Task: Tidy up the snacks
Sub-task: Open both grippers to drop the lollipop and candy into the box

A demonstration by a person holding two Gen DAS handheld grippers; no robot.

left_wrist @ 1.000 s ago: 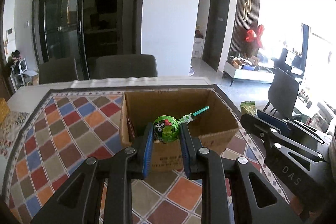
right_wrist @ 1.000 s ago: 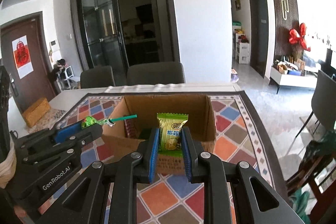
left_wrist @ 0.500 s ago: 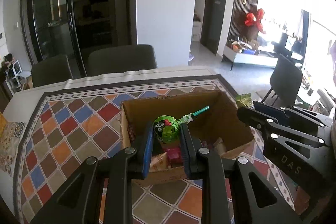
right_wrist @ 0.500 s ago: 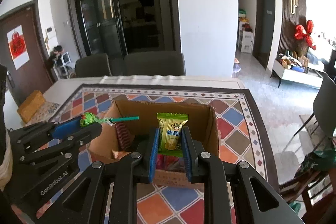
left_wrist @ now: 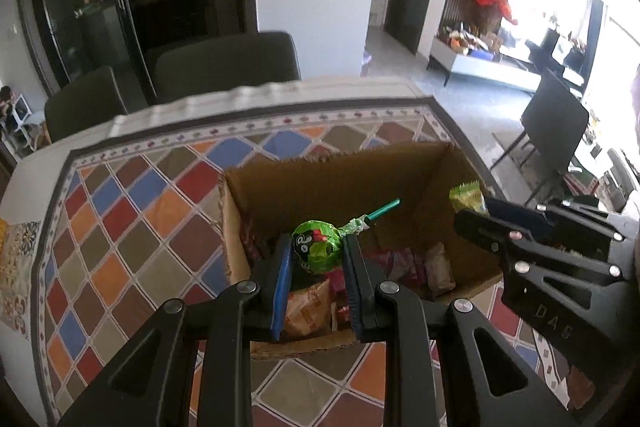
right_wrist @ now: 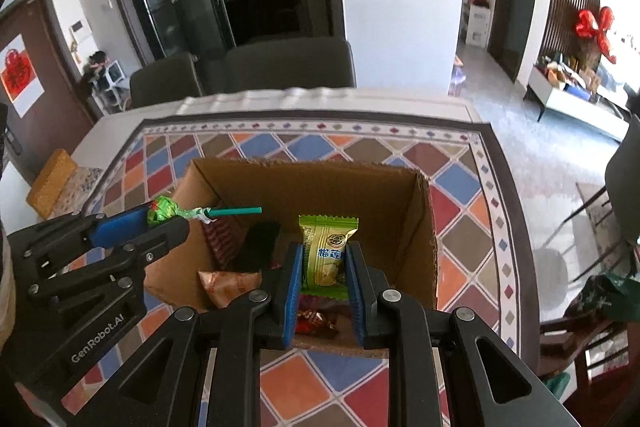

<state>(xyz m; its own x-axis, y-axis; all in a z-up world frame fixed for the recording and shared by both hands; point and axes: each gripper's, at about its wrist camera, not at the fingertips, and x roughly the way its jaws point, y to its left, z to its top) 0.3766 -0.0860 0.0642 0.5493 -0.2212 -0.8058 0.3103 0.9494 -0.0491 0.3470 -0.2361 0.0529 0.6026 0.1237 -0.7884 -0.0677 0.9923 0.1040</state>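
Over the open box, both grippers loaded.

Between my left gripper's (left_wrist: 316, 267) clenched jaws sits the green lollipop (left_wrist: 317, 247), stick aimed ahead, above the cardboard box (left_wrist: 236, 227) so it should drop among the snacks below. From the right view, my right gripper (right_wrist: 323, 275) grasps the green snack packet (right_wrist: 327, 251) upright over the same box; beyond the jaws spread the checked tablecloth (right_wrist: 256, 143) and dark chairs (right_wrist: 288, 63).

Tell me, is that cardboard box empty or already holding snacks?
Already holding some. The open-topped cardboard box has an orange packet, a red wrapper and other packets on its floor, though it looks far from full.
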